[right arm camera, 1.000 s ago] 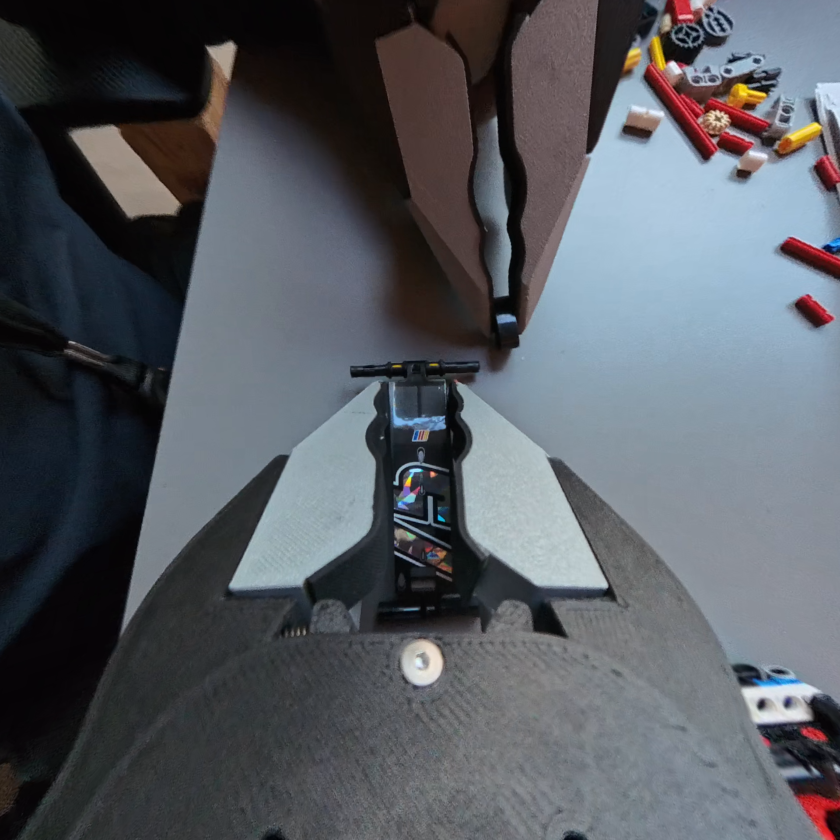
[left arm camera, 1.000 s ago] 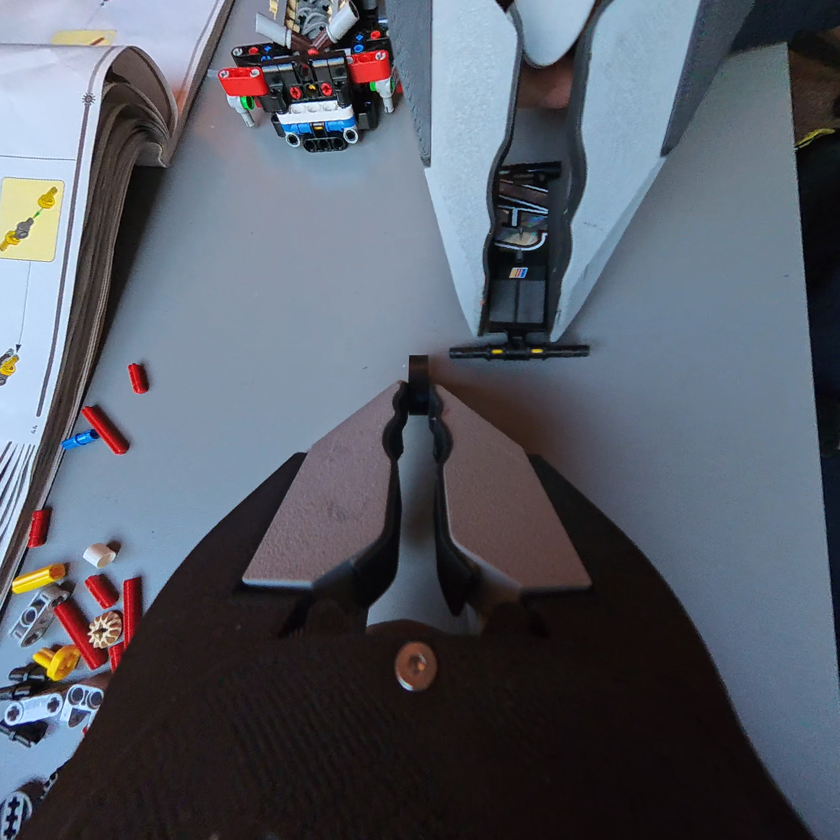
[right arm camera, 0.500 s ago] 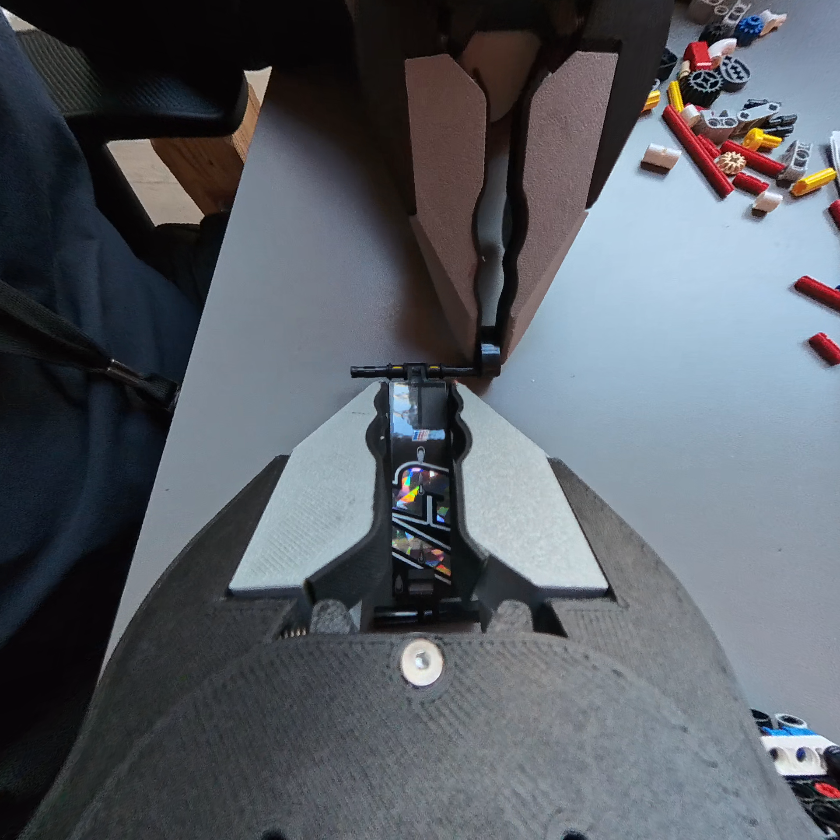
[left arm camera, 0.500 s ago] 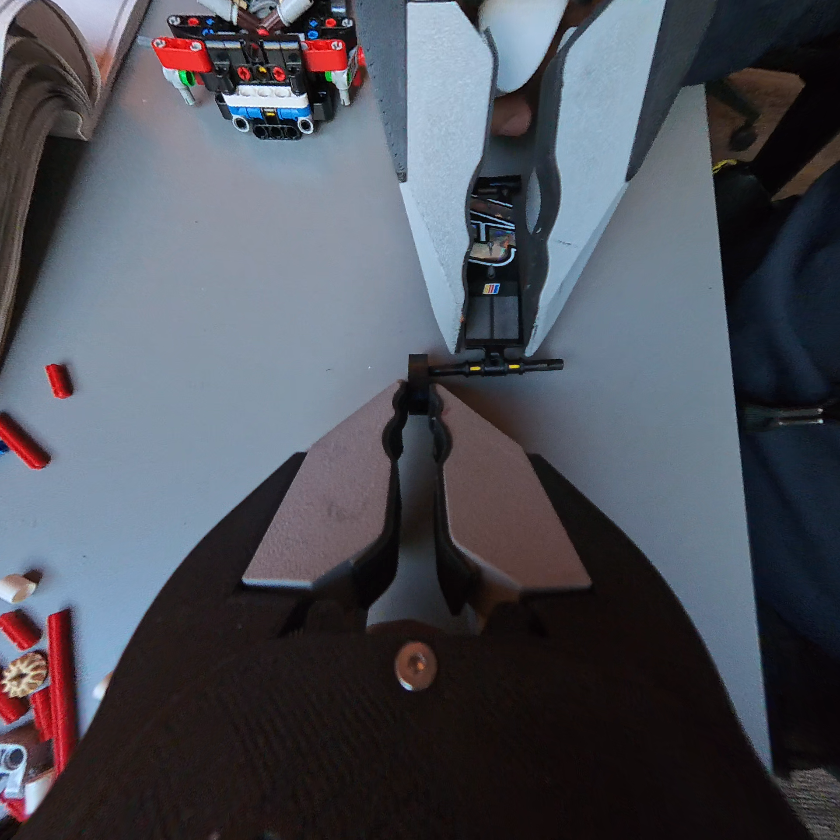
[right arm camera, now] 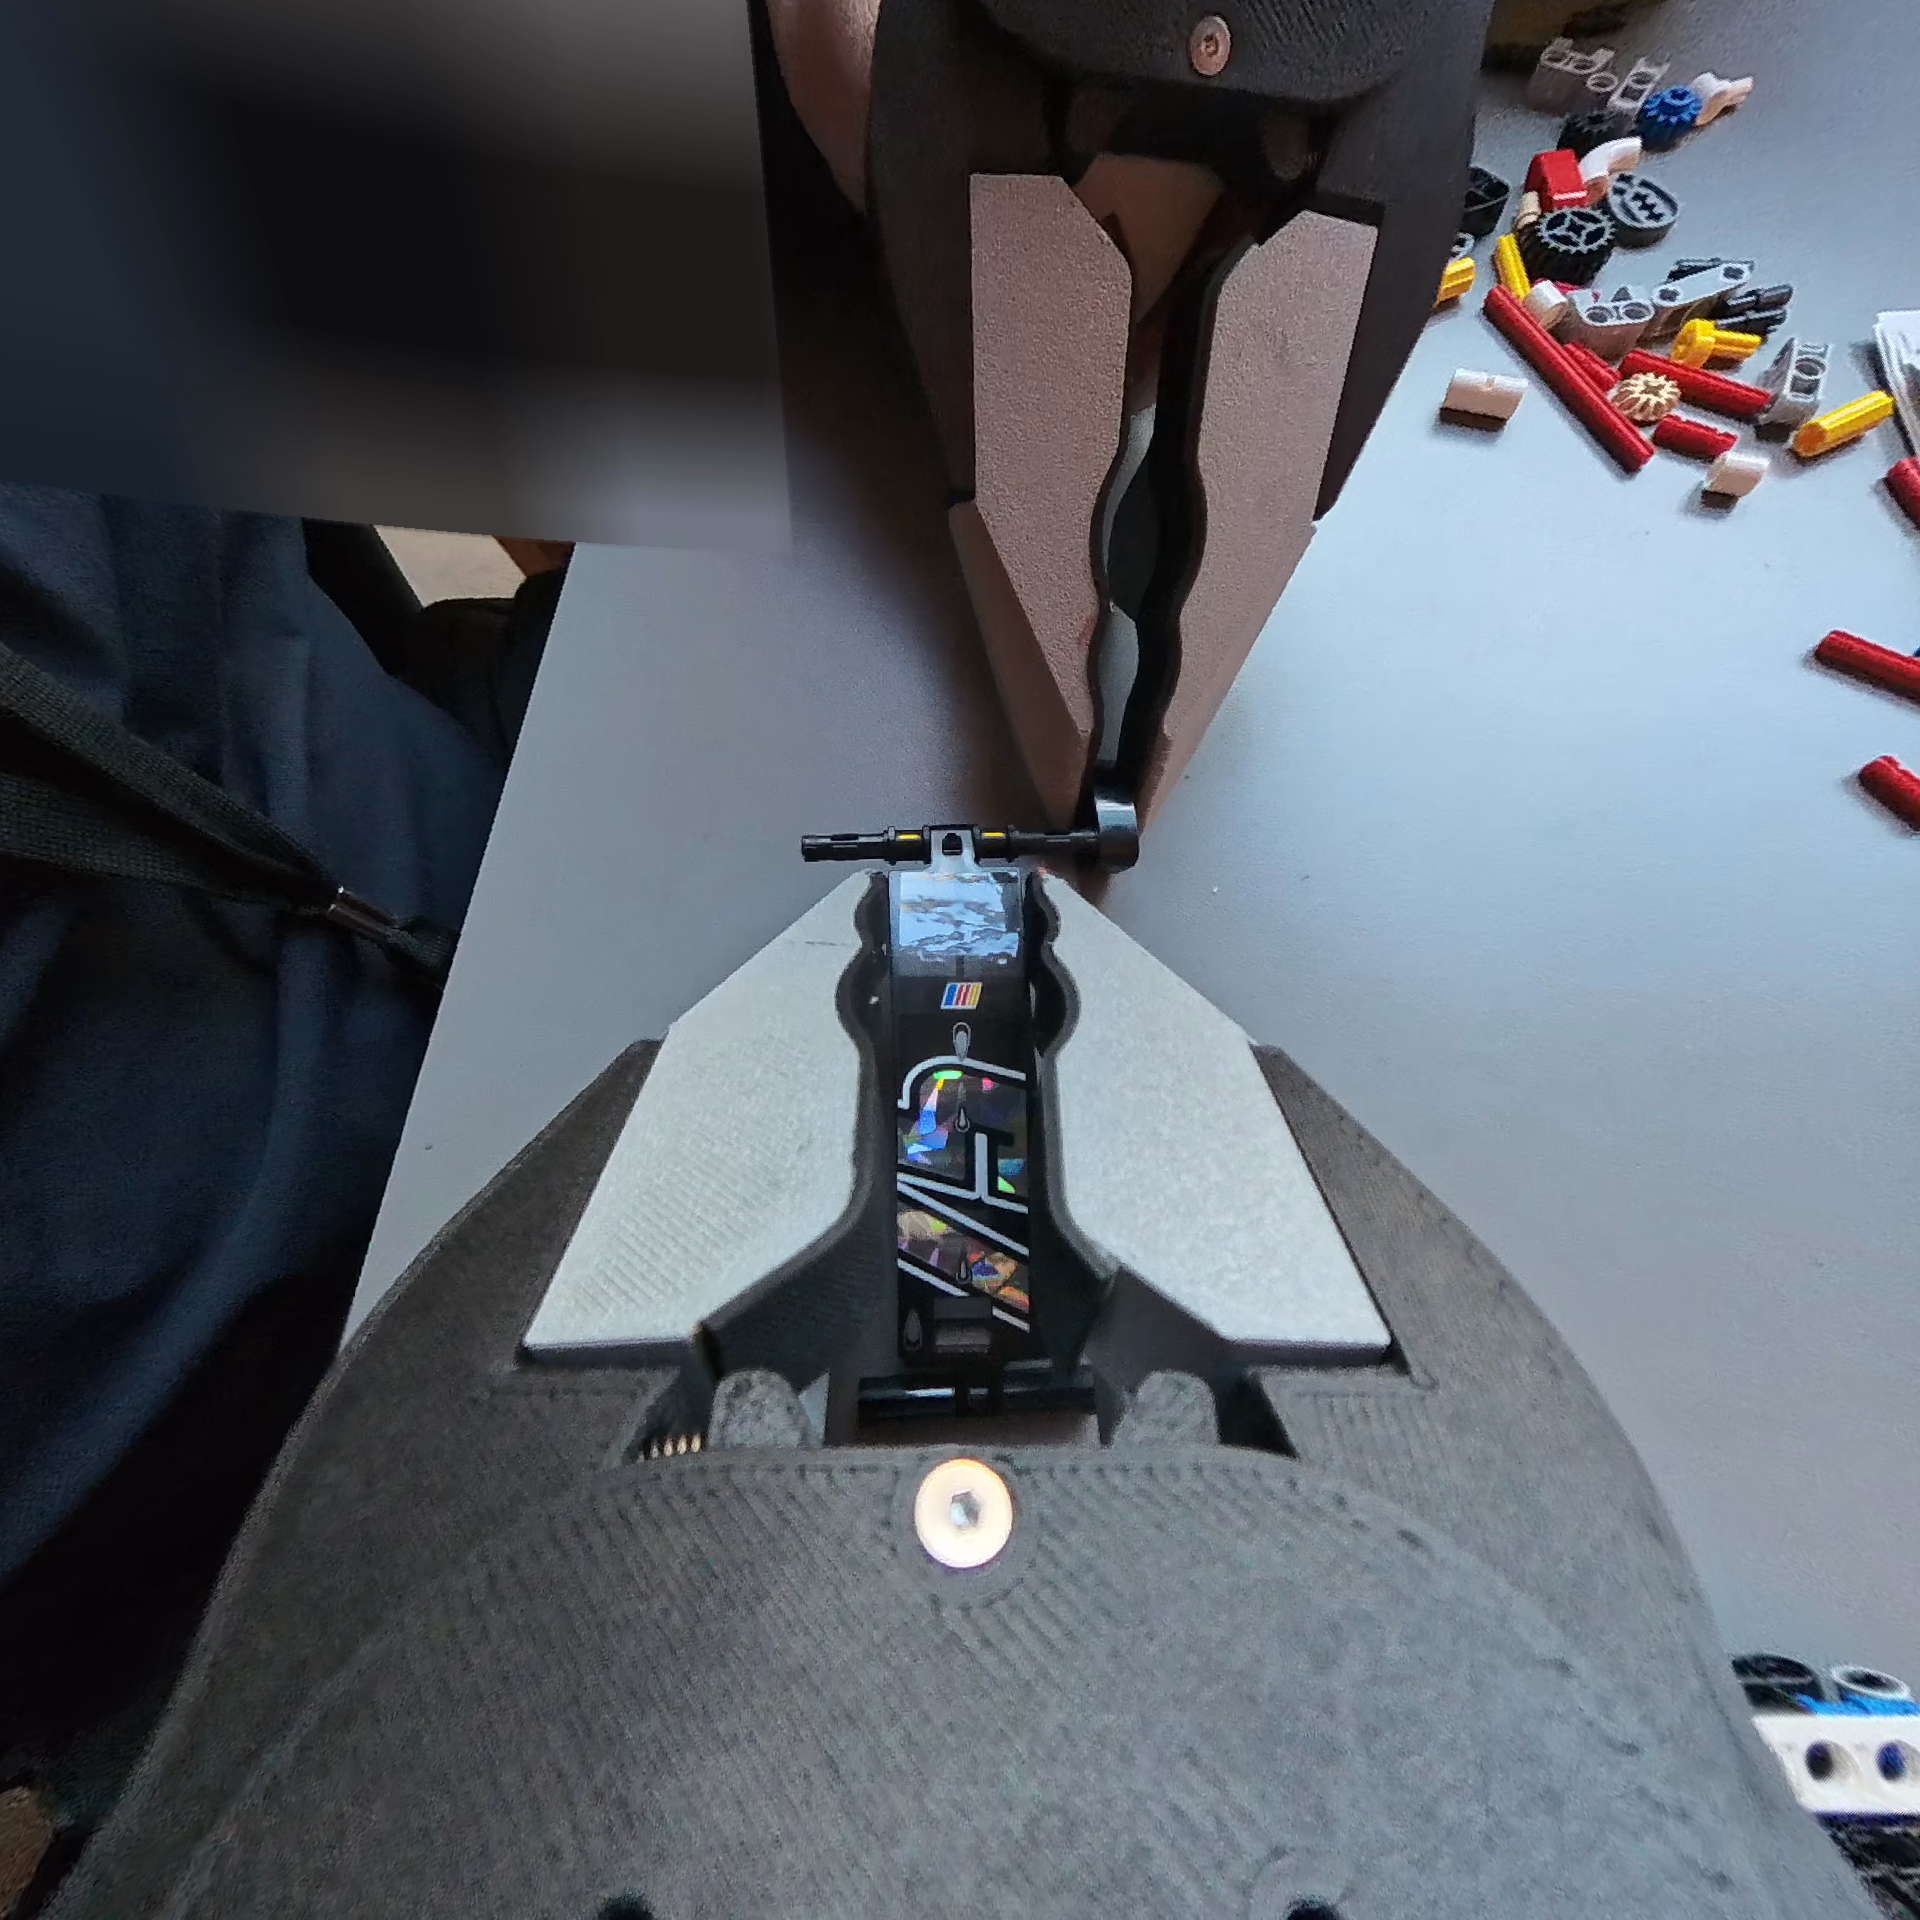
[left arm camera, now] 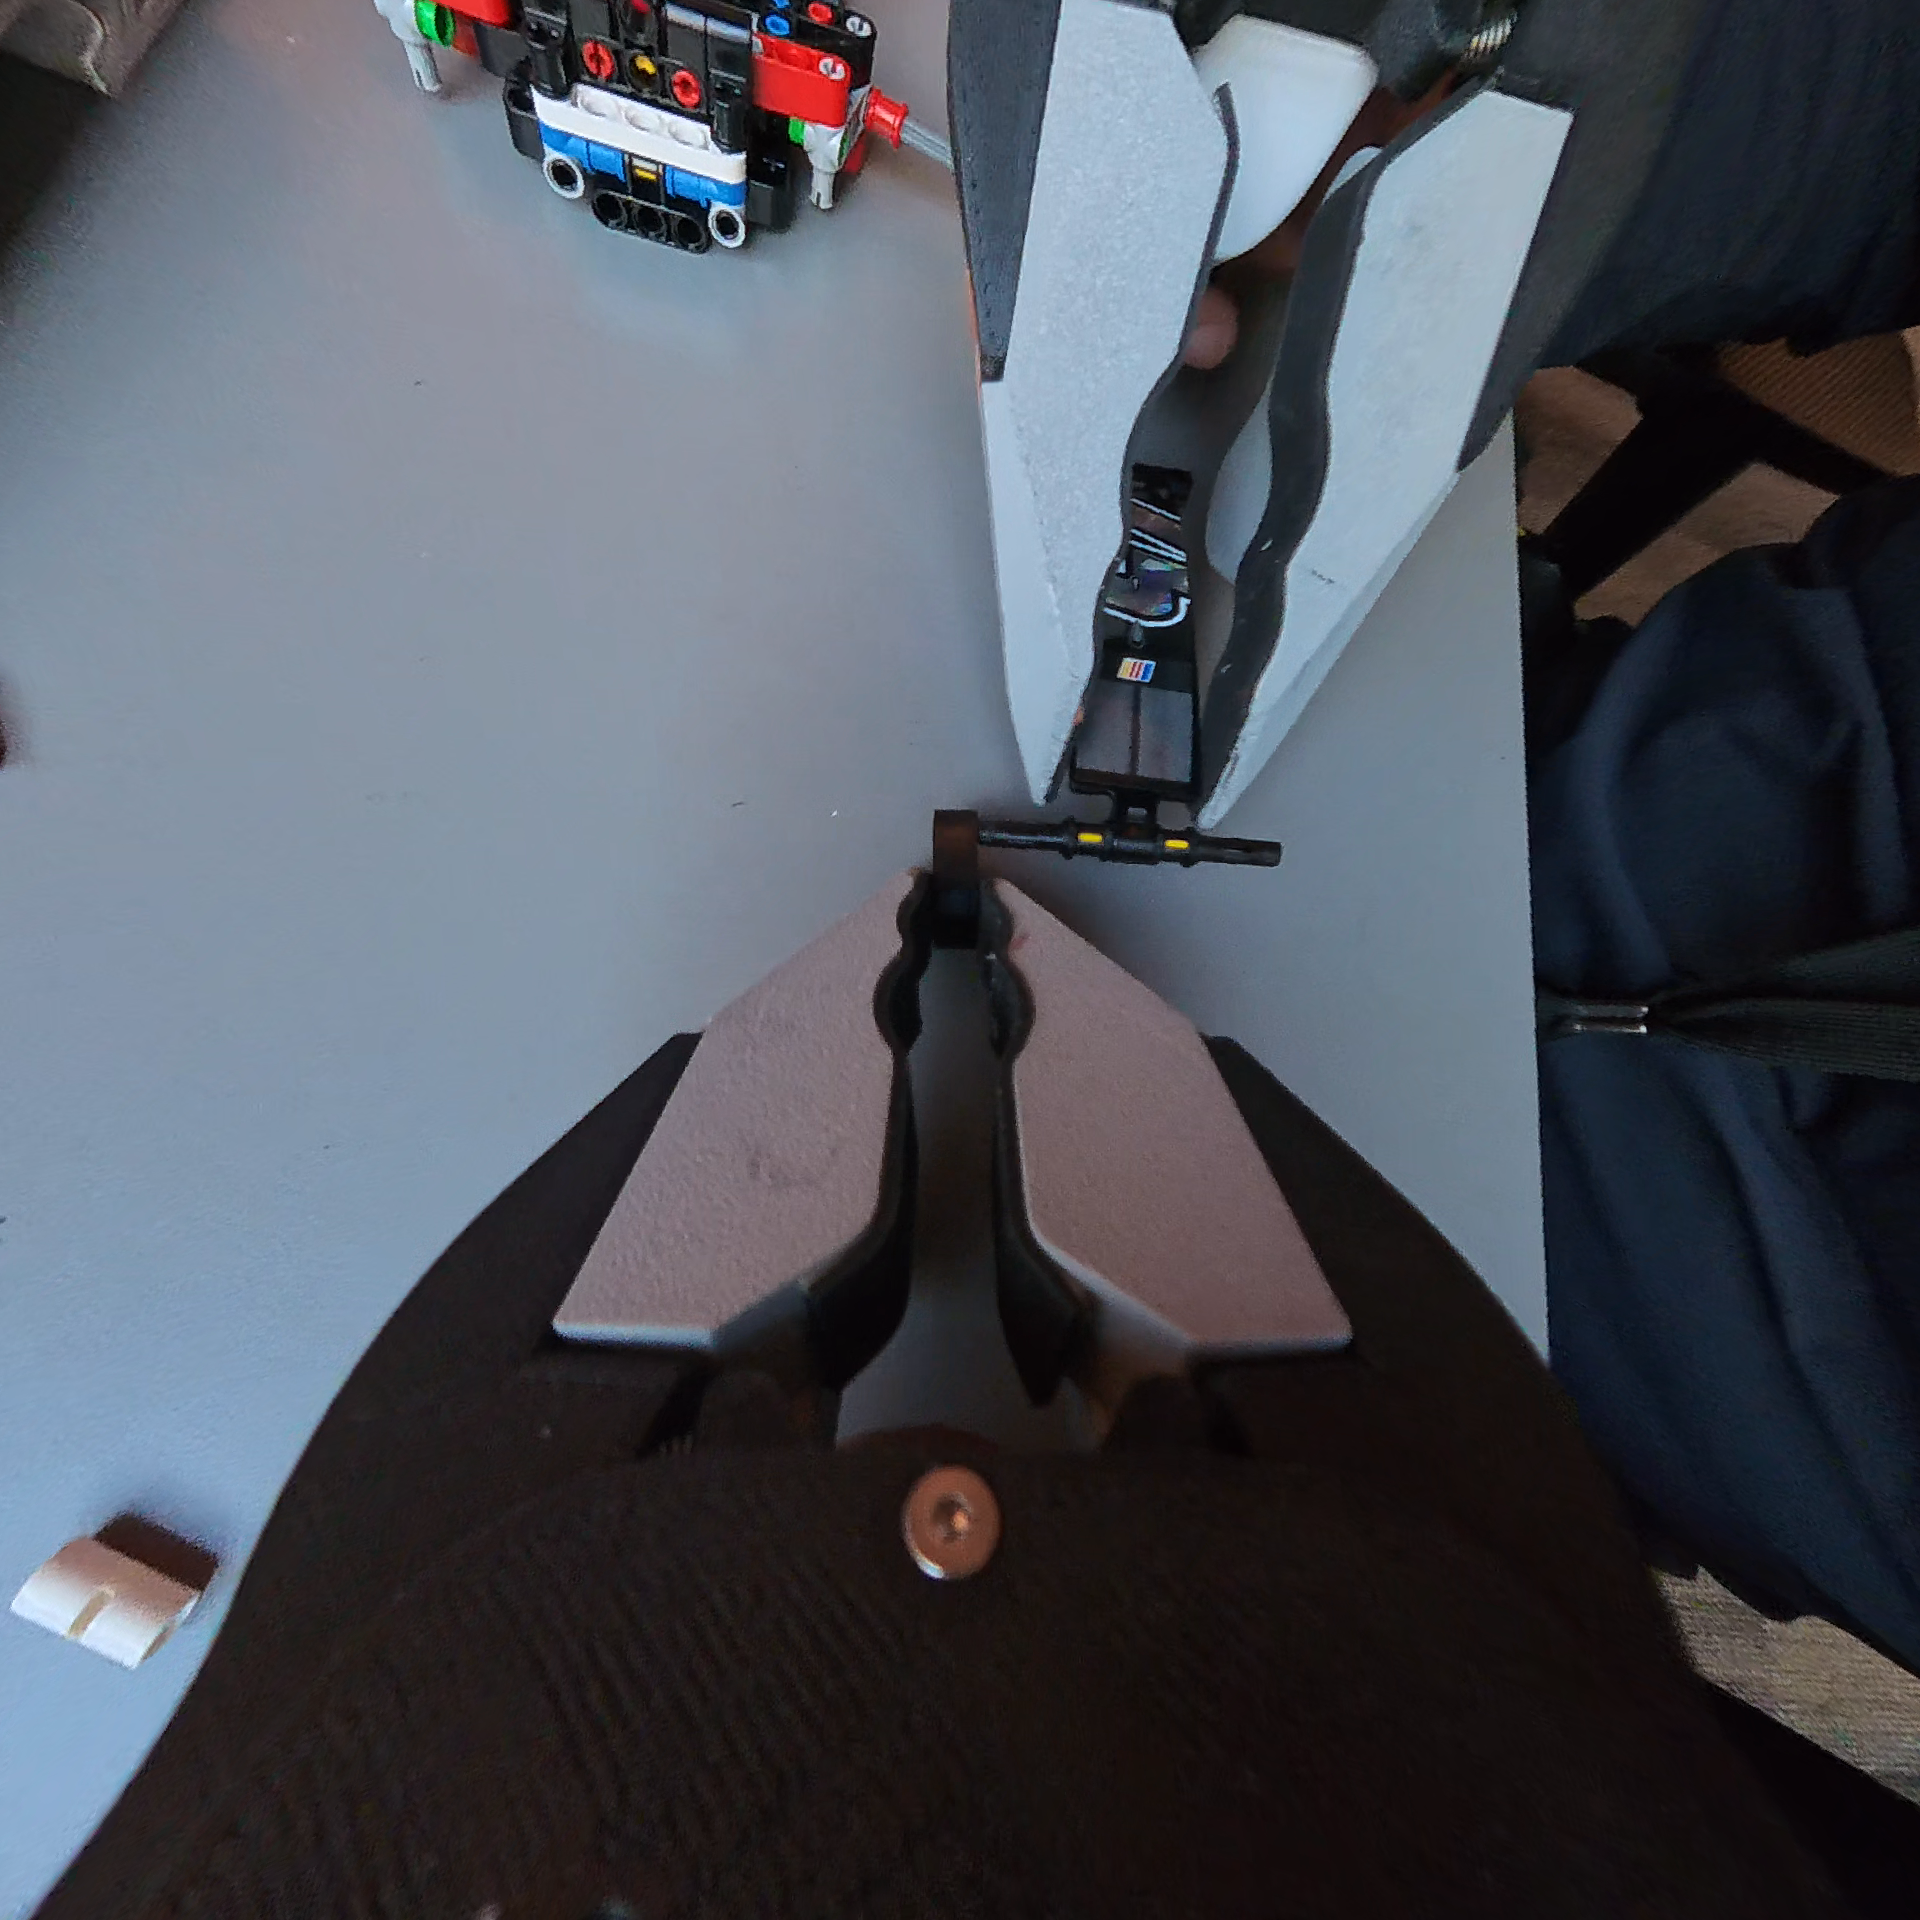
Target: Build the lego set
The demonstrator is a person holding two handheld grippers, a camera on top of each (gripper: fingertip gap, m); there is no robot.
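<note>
My left gripper (left arm camera: 956,914) is nearly closed, and its two dark wavy pads pinch a small black plastic piece (left arm camera: 954,847). The piece is thin and flat with a rounded end, and it sticks out past the fingertips. Most of it is hidden between the pads, so I cannot tell its whole shape.

My right gripper (right arm camera: 954,914) is closed on a long black panel (right arm camera: 961,1122). The panel is smooth and shiny, with glittery rainbow stickers and thin white lines on it. Both pads press on its long sides. At its front end a thin black rod (right arm camera: 935,844) runs crosswise, with two tiny yellow marks on it. One end of the rod touches the round end of the small black piece. I cannot tell if the rod goes into a hole there.

The fingers of both grippers have flat, rough, grainy faces. Mine on the left look pinkish grey, and the ones on the right look pale grey. Both grippers meet above the smooth grey table (left arm camera: 416,623), near its edge.

Far off sits a blocky half-built toy model (left arm camera: 655,114) in red, blue, white and black, cut off at the top of the left view. A small white curved brick (left arm camera: 109,1590) lies blurry near my left gripper's body. A heap of loose parts (right arm camera: 1642,312), red sticks, yellow pegs, gears, lies far right. Dark blue cloth (left arm camera: 1725,1039) with a black strap (right arm camera: 156,821) fills the side past the table edge.
</note>
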